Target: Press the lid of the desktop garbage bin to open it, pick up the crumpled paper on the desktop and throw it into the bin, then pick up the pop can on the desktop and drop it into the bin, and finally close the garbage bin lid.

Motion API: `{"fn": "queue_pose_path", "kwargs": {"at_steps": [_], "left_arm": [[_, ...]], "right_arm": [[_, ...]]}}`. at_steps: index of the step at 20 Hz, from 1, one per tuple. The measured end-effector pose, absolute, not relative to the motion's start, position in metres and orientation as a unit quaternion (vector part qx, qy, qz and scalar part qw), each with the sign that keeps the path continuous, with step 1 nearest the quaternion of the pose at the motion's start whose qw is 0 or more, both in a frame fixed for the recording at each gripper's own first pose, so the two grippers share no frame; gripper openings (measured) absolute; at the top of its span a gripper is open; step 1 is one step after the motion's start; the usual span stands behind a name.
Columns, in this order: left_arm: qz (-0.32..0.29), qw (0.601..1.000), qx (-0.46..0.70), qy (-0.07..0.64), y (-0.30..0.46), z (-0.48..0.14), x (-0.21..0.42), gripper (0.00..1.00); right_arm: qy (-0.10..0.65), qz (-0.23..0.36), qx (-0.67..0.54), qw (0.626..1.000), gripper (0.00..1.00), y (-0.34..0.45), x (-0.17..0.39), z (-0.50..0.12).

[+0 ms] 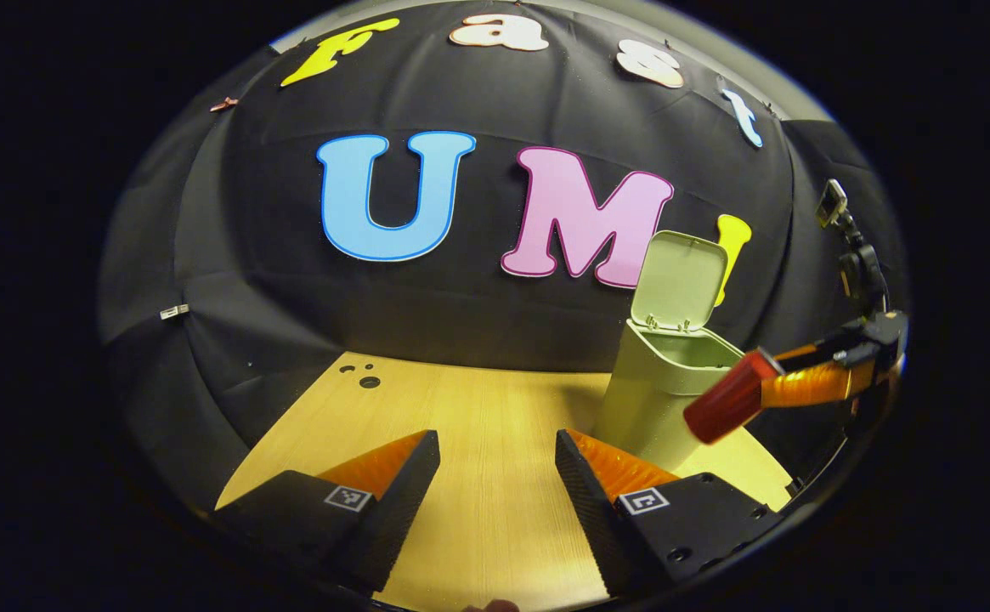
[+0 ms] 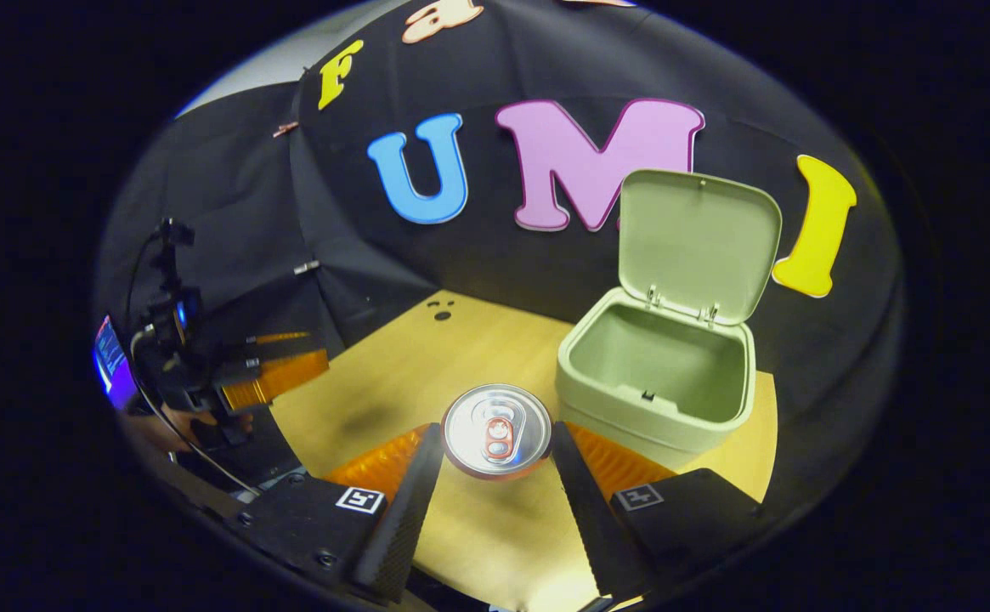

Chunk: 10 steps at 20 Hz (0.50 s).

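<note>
The right gripper point(image 2: 497, 459) clamps the pop can point(image 2: 496, 429) at lower centre of the right gripper view, beside the bin point(image 2: 656, 382), whose lid point(image 2: 698, 242) stands up. The can may clip the rim and tumble if released short. The left gripper point(image 1: 497, 467) hangs wide apart over the pale wooden desktop point(image 1: 495, 408); black cloth walls behind

The right gripper point(image 2: 497, 459) is clamped on the pop can point(image 2: 496, 429), both fingers pressing its sides, raised just beside the bin point(image 2: 656, 374). The left gripper point(image 1: 497, 463) hovers with fingers spread wide, well apart from the bin.
</note>
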<state>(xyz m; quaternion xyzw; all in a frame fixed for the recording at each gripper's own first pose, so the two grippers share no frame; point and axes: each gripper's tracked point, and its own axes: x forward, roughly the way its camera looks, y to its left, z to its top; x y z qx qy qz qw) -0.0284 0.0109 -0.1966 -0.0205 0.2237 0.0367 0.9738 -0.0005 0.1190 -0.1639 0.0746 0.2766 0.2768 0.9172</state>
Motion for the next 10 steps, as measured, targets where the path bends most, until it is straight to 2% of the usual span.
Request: {"fn": "queue_pose_path", "kwargs": {"at_steps": [5,10], "left_arm": [[0.036,0.973,-0.023,0.227,0.008,-0.198,-0.03,0.9],[0.041,0.972,-0.019,0.229,0.01,-0.198,-0.033,0.9]], "right_arm": [[0.236,0.251,0.071,0.936,0.82,0.088,0.042,-0.135],[0.244,0.173,0.071,0.952,0.82,0.034,0.087,-0.146]]}}
